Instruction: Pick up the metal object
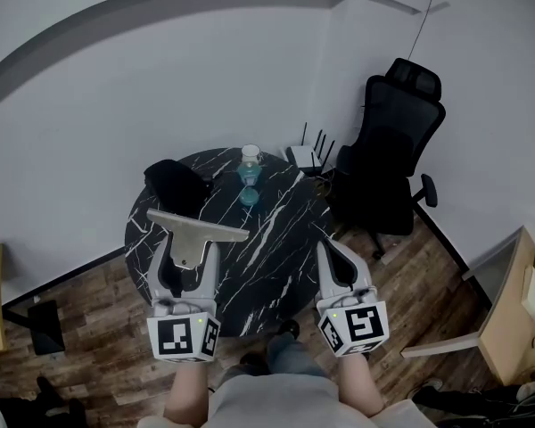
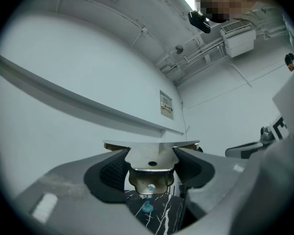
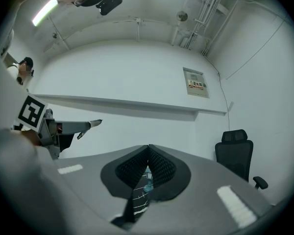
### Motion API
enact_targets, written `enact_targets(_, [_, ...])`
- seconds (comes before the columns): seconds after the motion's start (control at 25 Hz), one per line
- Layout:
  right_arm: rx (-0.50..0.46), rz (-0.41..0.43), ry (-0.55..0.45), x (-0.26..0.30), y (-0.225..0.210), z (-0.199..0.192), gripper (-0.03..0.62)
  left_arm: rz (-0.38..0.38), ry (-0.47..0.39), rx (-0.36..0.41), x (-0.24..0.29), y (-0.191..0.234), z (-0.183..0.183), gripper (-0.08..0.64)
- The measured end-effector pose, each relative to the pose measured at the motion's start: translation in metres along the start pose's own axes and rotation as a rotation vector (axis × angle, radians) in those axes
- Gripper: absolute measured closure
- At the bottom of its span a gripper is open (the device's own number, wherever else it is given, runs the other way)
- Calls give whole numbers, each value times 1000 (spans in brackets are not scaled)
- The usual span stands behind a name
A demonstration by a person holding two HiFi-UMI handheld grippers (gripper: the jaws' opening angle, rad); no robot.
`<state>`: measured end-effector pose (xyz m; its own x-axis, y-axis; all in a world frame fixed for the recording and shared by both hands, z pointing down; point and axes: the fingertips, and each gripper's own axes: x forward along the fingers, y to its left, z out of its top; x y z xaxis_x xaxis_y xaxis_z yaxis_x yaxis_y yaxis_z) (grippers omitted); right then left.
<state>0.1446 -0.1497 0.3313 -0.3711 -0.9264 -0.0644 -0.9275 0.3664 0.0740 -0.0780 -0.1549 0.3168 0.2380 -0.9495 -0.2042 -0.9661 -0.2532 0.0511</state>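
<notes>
From the head view, your left gripper [image 1: 189, 255] is clamped on the metal object [image 1: 196, 230], a flat T-shaped plate held up over the near left edge of the round black marble table [image 1: 276, 239], its wide bar pointing away from you. Your right gripper [image 1: 334, 252] is over the near right edge with its jaws pressed together and nothing in them. At the far edge stands a clear bottle [image 1: 250, 163], with a black bundle [image 1: 176, 185] at the far left edge and a router [image 1: 308, 157] at the far right edge. A black office chair [image 1: 392, 150] stands to the right of the table.

In the left gripper view, both pads press on the sides of the plate's narrow stem [image 2: 152, 155], which has a small hole in it. The bottle [image 2: 147, 204] shows below it.

In the right gripper view, the pads [image 3: 159, 168] meet with nothing between them, and the plate [image 3: 81, 125] shows edge-on at the left, off the table
</notes>
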Motion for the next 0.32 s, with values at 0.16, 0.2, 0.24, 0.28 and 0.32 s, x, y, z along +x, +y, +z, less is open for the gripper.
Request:
enact_targets(0.16, [-4,-1,0,0,2,-2,597,5,-6,5,-2,2,-1,258])
enact_targets(0.2, [-5,-2,0,0,3,-2,598,5,-5,5,-2,3,-2,258])
enact_targets(0.24, [-5,-2,1,1,3,-2,597,5,-5,5,-2,3,-2,258])
enact_targets(0.28, [-5,-2,2,1,3,-2,598,6,-4,6,-2,4,-2,258])
enact_targets(0.32, [-5,-2,3,2,3,-2,597,7,-3,7,-2,4,-3,258])
